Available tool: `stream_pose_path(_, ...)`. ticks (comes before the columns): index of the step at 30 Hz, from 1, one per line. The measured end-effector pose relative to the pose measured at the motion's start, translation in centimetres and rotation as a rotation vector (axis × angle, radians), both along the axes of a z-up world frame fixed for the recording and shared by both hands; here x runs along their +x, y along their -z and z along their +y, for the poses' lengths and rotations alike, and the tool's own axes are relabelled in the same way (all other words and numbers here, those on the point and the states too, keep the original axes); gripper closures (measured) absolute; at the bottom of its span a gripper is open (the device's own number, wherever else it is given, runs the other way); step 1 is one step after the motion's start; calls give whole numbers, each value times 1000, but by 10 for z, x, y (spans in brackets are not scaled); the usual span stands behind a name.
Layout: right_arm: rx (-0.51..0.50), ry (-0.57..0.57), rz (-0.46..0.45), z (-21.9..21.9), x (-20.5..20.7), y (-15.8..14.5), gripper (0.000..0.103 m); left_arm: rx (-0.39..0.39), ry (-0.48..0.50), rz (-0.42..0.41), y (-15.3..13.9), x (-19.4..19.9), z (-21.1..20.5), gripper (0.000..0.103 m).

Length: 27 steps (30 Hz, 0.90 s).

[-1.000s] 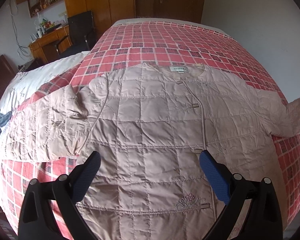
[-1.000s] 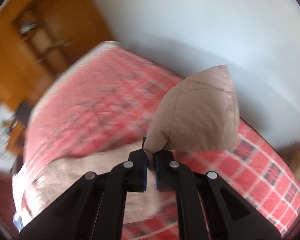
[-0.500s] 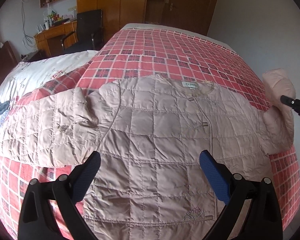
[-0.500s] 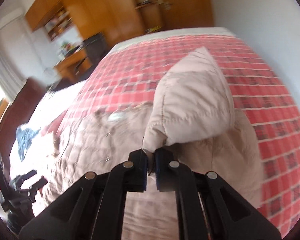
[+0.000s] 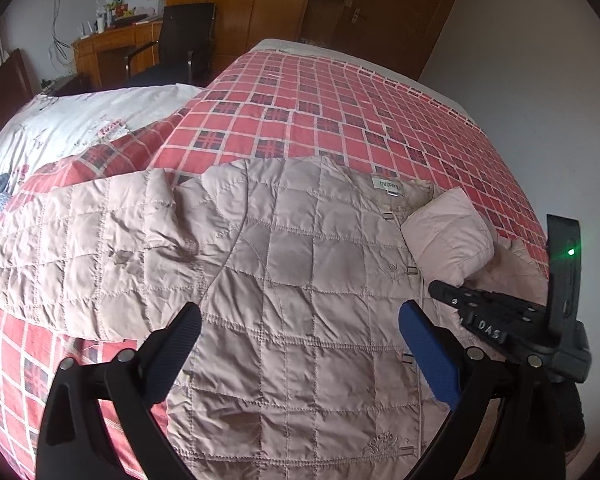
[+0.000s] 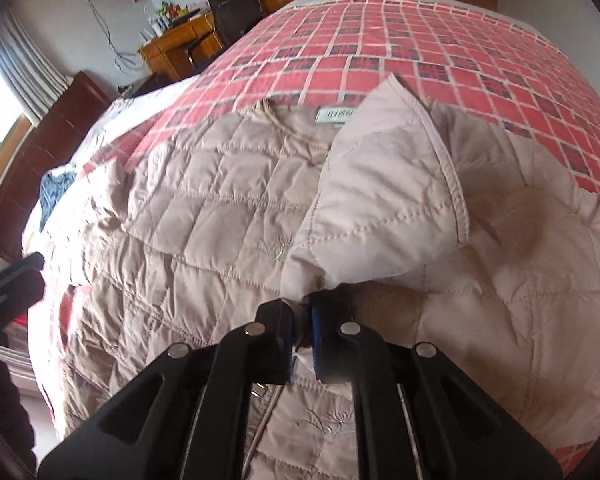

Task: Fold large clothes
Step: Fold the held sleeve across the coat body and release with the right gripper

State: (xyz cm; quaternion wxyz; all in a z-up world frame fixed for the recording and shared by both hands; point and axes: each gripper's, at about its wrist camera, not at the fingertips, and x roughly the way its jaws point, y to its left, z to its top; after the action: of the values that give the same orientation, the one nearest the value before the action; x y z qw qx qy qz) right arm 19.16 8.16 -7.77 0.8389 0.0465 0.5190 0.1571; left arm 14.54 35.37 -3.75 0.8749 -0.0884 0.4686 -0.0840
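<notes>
A beige quilted jacket (image 5: 292,292) lies front up on the red checked bedspread (image 5: 340,108), collar toward the far side. My left gripper (image 5: 300,340) hovers open over the jacket's lower front, holding nothing. My right gripper (image 6: 302,320) is shut on the cuff of the jacket's right sleeve (image 6: 384,200), which is folded inward over the chest near the collar label (image 6: 334,114). In the left wrist view, that folded sleeve (image 5: 448,236) and the right gripper's black body (image 5: 500,316) appear at the right. The jacket's left sleeve (image 5: 72,248) lies spread out to the left.
A white quilt (image 5: 72,120) and a dark blue cloth (image 6: 54,192) lie at the bed's left side. A wooden desk (image 5: 112,52) with a black chair (image 5: 180,40) and wooden wardrobes (image 5: 340,4) stand beyond. A white wall (image 5: 540,80) runs along the bed's right edge.
My right gripper has carried the right sleeve from out beside the bed inward over the jacket's chest. The left gripper has stayed open, drifting slightly over the jacket's front.
</notes>
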Motion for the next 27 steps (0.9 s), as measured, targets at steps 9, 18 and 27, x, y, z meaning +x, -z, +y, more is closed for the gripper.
stream_pose_path(9, 240, -162, 30, -1, -30, -12, 44, -72, 36, 76, 23, 23, -2, 4)
stream_pose_path(18, 214, 31, -86, -104, -94, -61, 41, -97, 14, 213, 76, 39, -13, 4)
stream_pose_path(27, 142, 274, -131, -189, -116, -65, 40, -141, 94, 256, 90, 66, -52, 77)
